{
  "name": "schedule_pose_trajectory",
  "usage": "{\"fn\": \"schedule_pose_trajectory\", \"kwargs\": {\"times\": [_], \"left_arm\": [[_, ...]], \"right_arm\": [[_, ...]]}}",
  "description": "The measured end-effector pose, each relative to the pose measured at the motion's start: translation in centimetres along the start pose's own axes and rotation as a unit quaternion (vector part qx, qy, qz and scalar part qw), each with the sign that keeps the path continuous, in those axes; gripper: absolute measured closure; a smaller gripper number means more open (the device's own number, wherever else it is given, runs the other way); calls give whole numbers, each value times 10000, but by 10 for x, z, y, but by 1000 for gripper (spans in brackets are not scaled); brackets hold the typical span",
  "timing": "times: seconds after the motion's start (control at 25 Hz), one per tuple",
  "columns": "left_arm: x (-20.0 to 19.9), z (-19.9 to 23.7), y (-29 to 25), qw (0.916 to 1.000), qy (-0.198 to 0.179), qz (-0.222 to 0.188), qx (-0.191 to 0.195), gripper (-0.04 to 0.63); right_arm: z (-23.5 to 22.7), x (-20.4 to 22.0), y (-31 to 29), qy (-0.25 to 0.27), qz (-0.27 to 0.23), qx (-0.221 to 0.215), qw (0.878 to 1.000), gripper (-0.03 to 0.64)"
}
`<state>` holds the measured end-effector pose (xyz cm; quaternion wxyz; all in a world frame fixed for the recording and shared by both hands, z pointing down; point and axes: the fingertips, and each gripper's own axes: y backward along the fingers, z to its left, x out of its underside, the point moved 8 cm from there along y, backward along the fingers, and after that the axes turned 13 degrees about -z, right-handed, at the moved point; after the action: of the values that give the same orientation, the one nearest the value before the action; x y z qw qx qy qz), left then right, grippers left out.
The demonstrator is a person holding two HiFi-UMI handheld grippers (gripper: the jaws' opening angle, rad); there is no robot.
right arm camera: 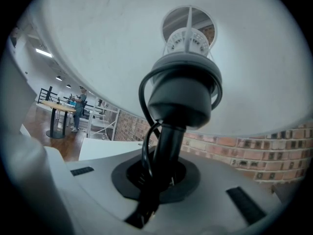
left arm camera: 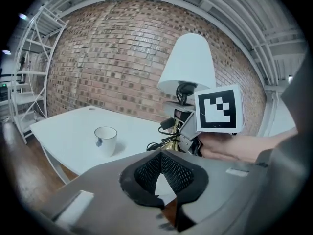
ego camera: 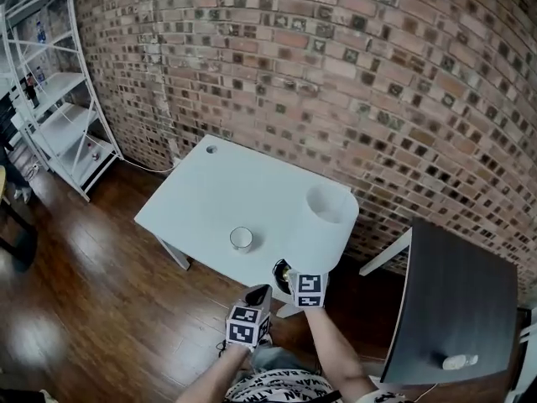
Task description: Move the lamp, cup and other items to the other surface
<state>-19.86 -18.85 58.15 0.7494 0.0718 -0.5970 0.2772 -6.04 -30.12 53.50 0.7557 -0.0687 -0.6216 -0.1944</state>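
Note:
A lamp with a white shade (ego camera: 329, 204) stands at the near right corner of the white table (ego camera: 210, 193). My right gripper (ego camera: 286, 272) is shut on its dark stem (right arm camera: 168, 142) just under the bulb socket, and the lamp's cord runs down beside the stem. The shade (right arm camera: 98, 58) fills the right gripper view above the stem. A white cup (ego camera: 241, 238) stands on the table to the left of the lamp, also seen as the cup (left arm camera: 105, 140) ahead of my left gripper (left arm camera: 164, 180). That left gripper (ego camera: 258, 295) hangs off the table's near edge, shut and empty.
A dark table (ego camera: 457, 296) stands to the right, with a small white object (ego camera: 460, 361) near its front. A white shelf rack (ego camera: 59, 116) stands at the far left against the brick wall. Wooden floor lies below.

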Motion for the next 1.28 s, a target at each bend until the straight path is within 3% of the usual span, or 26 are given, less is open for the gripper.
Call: {"fn": "schedule_pose_trajectory", "kwargs": {"times": [0.56, 1.28], "left_arm": [[12, 64, -51, 9978, 204, 17, -628, 594], [22, 85, -44, 9957, 230, 150, -888, 594]], "right_arm": [[13, 61, -106, -70, -226, -416, 9989, 603], [31, 68, -128, -74, -656, -397, 9970, 604]]}}
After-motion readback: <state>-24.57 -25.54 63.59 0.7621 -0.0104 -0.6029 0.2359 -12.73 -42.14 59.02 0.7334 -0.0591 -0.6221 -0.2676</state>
